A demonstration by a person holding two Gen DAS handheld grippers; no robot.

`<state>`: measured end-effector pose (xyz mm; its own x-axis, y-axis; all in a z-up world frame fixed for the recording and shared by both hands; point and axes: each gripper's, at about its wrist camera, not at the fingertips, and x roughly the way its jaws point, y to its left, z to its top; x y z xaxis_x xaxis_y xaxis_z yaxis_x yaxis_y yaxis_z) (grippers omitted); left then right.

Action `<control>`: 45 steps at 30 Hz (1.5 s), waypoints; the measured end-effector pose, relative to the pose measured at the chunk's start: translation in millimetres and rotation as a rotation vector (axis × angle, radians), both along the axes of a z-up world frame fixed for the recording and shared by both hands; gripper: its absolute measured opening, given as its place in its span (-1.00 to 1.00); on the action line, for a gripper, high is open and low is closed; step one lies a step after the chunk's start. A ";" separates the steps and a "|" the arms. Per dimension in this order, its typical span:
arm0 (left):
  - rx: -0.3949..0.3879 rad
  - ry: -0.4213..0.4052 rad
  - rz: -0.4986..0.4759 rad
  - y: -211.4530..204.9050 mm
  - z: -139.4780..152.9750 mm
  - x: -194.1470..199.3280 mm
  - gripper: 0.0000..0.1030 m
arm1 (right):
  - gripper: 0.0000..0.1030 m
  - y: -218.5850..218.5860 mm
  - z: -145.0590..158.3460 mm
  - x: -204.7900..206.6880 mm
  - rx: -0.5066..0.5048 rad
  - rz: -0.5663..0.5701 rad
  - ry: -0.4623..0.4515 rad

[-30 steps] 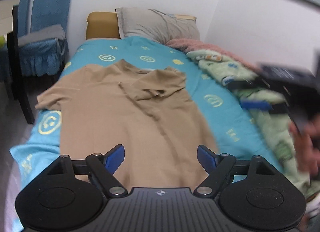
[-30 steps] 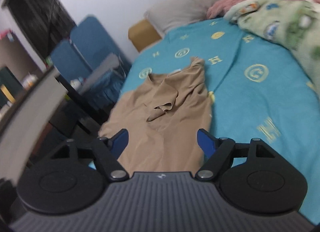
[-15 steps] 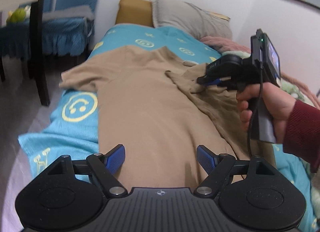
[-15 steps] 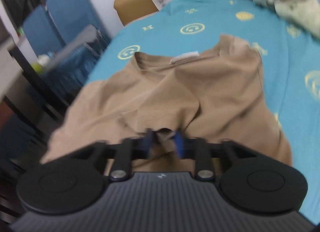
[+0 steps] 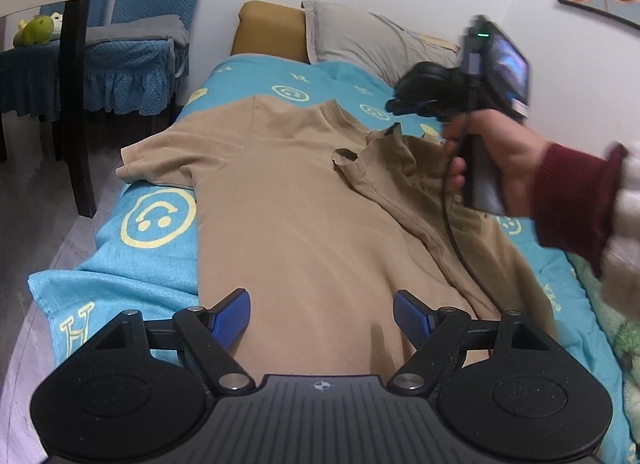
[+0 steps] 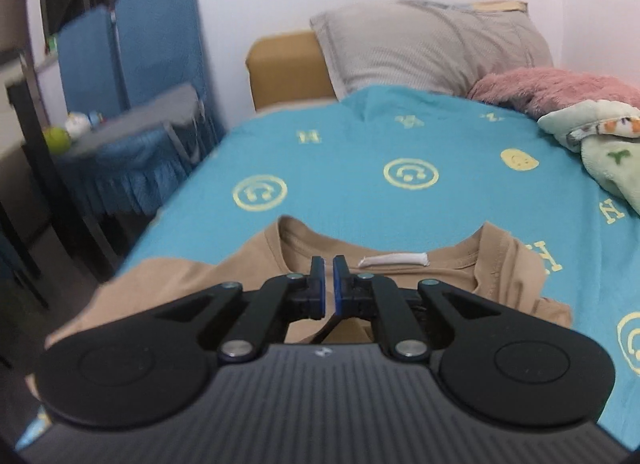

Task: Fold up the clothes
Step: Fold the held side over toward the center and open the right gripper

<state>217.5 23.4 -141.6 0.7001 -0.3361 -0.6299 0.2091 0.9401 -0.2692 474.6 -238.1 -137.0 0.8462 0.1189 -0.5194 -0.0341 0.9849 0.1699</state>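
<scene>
Since 1 second ago, right gripper (image 6: 328,280) crossed over the tan T-shirt (image 5: 304,200), fingers closed, grip unclear; left gripper (image 5: 321,314) fingers wide, empty.

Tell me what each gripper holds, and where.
The right gripper is shut on the tan T-shirt, pinching the edge of its folded-over sleeve. The left gripper is open, holding nothing.

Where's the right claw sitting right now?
In the left wrist view the right claw is at upper right, above the tan T-shirt near its collar, pinching a lifted fold of it.
</scene>
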 end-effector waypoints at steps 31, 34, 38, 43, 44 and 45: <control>0.062 -0.187 0.050 -13.4 69.5 -135.4 0.75 | 0.88 -41.1 97.3 -381.7 0.062 -0.010 -0.196; 0.087 -0.170 0.023 -16.5 65.6 -140.8 0.89 | 0.88 -44.3 91.1 -382.9 0.071 -0.020 -0.195; 0.131 -0.170 0.024 -23.4 62.2 -142.5 0.99 | 0.88 -48.4 85.7 -382.4 0.067 -0.039 -0.177; 0.177 -0.110 0.028 -28.1 51.1 -133.5 0.99 | 0.88 -53.6 85.3 -382.3 0.096 -0.045 -0.185; 0.173 -0.094 0.036 -26.8 49.2 -131.1 0.99 | 0.88 -54.3 85.4 -382.7 0.101 -0.046 -0.186; 0.158 -0.075 0.046 -24.5 47.1 -127.4 0.99 | 0.88 -54.8 85.4 -383.0 0.104 -0.046 -0.188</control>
